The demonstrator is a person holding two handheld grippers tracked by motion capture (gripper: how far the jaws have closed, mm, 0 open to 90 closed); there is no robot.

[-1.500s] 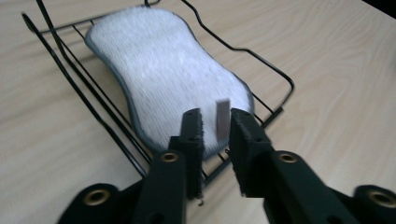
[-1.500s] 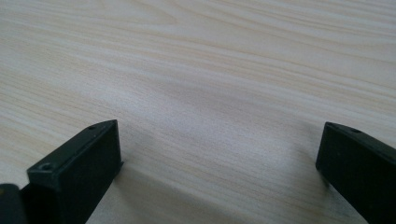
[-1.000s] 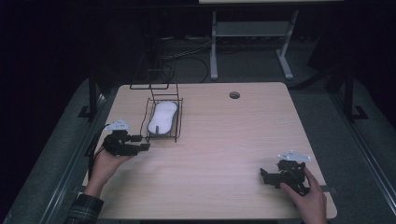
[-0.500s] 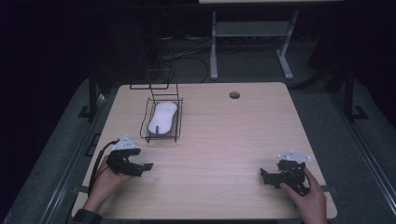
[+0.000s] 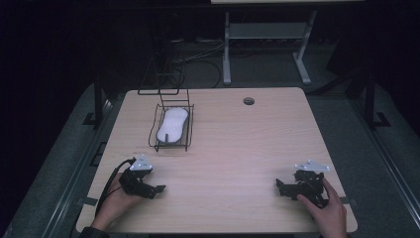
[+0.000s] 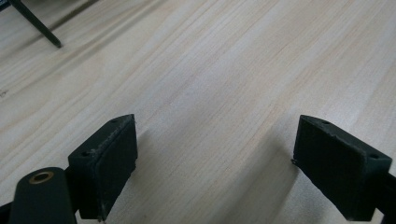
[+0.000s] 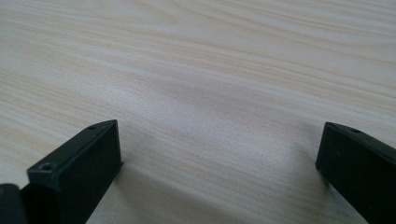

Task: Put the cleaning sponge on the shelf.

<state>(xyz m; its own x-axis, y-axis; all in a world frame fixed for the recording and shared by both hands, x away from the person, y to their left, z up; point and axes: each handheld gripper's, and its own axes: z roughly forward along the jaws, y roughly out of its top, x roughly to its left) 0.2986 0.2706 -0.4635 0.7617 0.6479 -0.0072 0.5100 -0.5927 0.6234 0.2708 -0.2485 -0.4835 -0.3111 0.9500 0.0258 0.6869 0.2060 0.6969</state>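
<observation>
My left gripper [image 5: 154,190] rests on the wooden table [image 5: 233,144] at the front left, held by a hand, jaws wide open and empty. In the left gripper view its two black pads [image 6: 109,161] stand far apart over bare wood. My right gripper [image 5: 282,187] lies at the front right under the other hand, also open with nothing between the pads [image 7: 88,161]. A black wire basket [image 5: 161,141] stands at the back left of the table, holding a white oblong object [image 5: 172,124].
A round cable hole [image 5: 248,101] sits near the table's far edge. A black wire frame [image 5: 158,79] rises behind the basket. One leg of the basket [image 6: 35,23] shows in the left gripper view. Beyond the table stands a metal stand [image 5: 262,34] on a dark floor.
My left gripper has drawn back from beside the basket toward the table's front left edge. The right gripper has stayed in place.
</observation>
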